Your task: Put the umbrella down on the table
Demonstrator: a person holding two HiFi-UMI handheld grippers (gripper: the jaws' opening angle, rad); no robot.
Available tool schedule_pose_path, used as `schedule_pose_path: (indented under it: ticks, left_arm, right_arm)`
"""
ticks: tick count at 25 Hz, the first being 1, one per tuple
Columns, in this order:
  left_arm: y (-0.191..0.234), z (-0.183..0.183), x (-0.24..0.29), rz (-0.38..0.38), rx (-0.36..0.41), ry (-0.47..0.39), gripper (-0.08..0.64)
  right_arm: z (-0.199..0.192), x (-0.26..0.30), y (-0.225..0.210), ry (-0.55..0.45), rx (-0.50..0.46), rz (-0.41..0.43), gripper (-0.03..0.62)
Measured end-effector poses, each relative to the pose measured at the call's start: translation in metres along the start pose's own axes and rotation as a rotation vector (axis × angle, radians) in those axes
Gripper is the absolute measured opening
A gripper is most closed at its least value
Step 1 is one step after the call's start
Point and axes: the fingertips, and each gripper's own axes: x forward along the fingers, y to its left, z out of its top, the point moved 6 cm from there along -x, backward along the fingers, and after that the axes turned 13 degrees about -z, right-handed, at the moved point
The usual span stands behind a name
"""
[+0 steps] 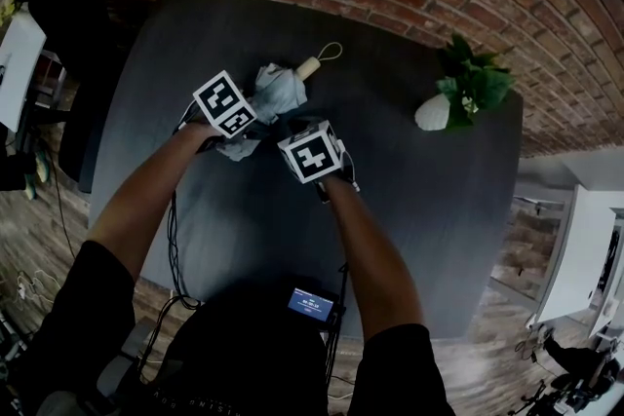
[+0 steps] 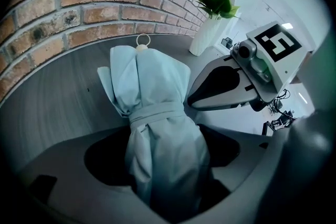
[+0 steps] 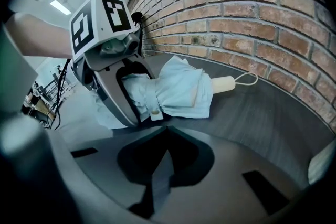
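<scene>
Bare table [image 1: 390,180] between umbrella [image 1: 281,91] and plant [image 1: 470,85]

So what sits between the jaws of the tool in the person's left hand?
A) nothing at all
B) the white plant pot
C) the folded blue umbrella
C: the left gripper view shows the folded umbrella lying on the table between the spread jaws of the left gripper.

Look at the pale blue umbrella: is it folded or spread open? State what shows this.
Folded. The umbrella is gathered into a bundle, with its strap wrapped round the fabric.
</scene>
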Motion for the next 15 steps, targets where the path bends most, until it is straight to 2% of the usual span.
schedule_pose_path:
  ticks: [5, 12, 15]
  left_arm:
    - [-0.002, 0.001, -0.009, 0.056, 0.013, -0.026, 0.405]
    - [-0.024, -0.001, -0.038, 0.087, 0.055, -0.069, 0.405]
    - [-0.037, -0.004, -0.062, 0.113, 0.063, -0.127, 0.404]
  right_arm:
    - [0.002, -0.007, 0.002, -0.005, -0.008, -0.008, 0.008]
    - [0.007, -0.032, 0.008, -0.016, -0.006, -0.034, 0.008]
    - [0.005, -0.047, 0.014, -0.021, -0.004, -0.053, 0.008]
